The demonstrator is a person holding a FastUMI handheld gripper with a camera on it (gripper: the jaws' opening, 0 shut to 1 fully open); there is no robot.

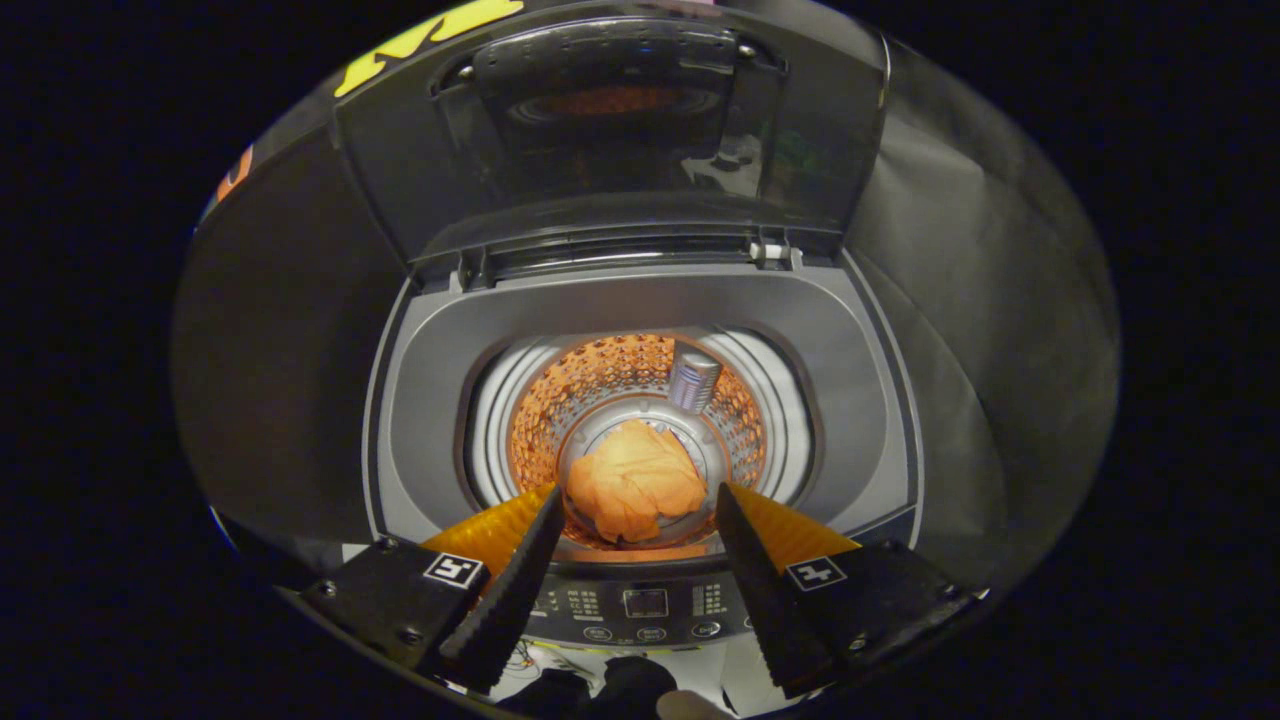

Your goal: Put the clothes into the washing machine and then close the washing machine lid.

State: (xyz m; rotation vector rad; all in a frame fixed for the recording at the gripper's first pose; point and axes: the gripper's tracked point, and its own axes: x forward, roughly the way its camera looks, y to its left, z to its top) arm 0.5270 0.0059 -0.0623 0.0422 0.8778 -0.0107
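A top-loading washing machine [440, 380] stands in front of me with its lid [610, 130] raised upright at the back. An orange piece of clothing [635, 480] lies crumpled at the bottom of the perforated drum [640, 375]. My gripper [635, 495] hovers above the drum's near rim, open, and nothing is between its fingers. The cloth shows through the gap between the fingertips, well below them.
The control panel [645, 603] with buttons and a small display runs along the machine's front edge, under the fingers. A silver cylinder [693, 378] sticks up on the drum's far wall. Grey cloth hangs to the right of the machine, dark cloth to the left.
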